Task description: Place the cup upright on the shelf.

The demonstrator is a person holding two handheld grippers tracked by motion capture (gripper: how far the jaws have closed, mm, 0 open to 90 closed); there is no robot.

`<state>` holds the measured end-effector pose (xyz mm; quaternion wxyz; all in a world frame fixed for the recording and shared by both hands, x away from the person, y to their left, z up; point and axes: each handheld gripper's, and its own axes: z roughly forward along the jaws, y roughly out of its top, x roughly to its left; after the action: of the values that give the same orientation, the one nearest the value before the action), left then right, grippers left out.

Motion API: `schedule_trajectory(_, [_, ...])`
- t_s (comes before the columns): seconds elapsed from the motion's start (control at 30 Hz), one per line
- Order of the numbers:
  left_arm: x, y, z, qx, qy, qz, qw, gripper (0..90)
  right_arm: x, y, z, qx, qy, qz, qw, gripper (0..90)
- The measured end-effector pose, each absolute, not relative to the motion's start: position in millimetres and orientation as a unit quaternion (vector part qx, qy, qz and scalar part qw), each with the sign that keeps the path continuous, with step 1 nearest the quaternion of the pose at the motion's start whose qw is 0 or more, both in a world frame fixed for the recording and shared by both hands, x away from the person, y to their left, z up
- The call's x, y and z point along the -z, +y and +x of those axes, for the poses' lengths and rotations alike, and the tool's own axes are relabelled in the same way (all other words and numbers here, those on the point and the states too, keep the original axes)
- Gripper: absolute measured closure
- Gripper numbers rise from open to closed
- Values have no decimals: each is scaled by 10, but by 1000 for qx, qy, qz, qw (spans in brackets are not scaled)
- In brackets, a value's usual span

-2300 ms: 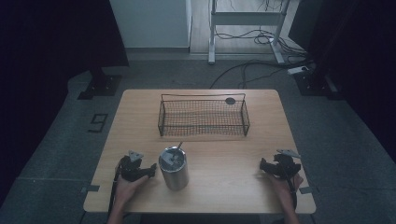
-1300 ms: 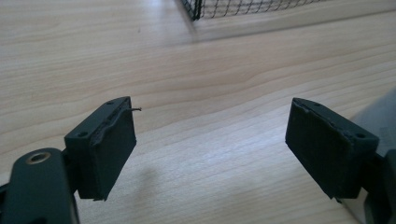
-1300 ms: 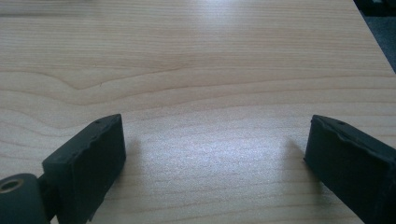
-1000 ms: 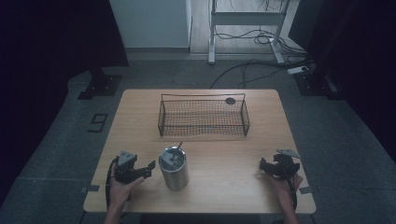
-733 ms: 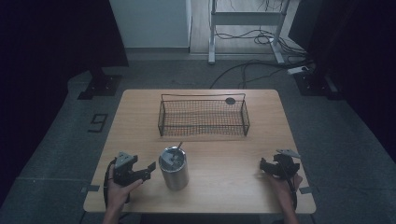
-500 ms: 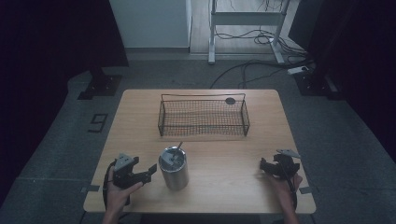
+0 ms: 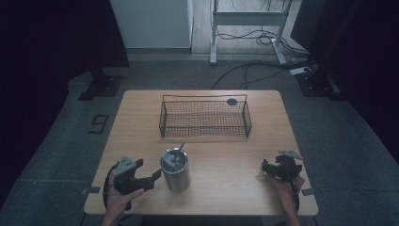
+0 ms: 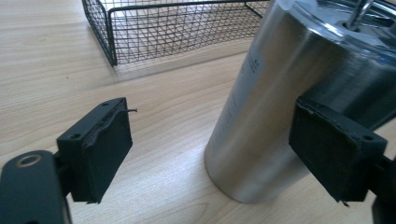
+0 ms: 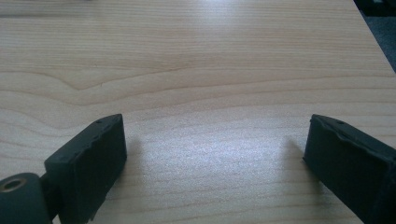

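Note:
A steel tumbler [image 7: 175, 169] with a clear lid and a metal straw stands upright at the front middle of the wooden table [image 7: 141, 122]. My left gripper [image 7: 153, 176] is just to its left and points at its side. In the left gripper view the tumbler [image 8: 280, 107] fills the right half, and the left gripper [image 8: 210, 144] has just been opening its jaws. The tumbler's side stands partly in the gap, but the pads are off it. My right gripper [image 7: 266, 166] rests open at the front right, with bare wood between the fingers of the right gripper [image 9: 215, 158].
A black wire basket [image 7: 204, 117] stands at the back middle of the table, with nothing in it. A small dark round disc [image 7: 232, 101] lies behind its right end. The table's front edge is close under both hands. Cables [image 7: 263, 47] run over the floor beyond.
The left gripper's jaws have spread apart, and the hand has lifted slightly beside the tumbler. The tumbler and the right gripper have stayed put.

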<state>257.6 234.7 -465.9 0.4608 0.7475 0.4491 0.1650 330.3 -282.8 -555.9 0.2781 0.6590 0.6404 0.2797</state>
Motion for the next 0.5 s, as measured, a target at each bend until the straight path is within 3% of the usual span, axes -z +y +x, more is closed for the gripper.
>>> schedule_trajectory(0.5, [4607,2155,2485,-144,406,774,464,21,5559,-2828,3303,-279,640,659,278,57])
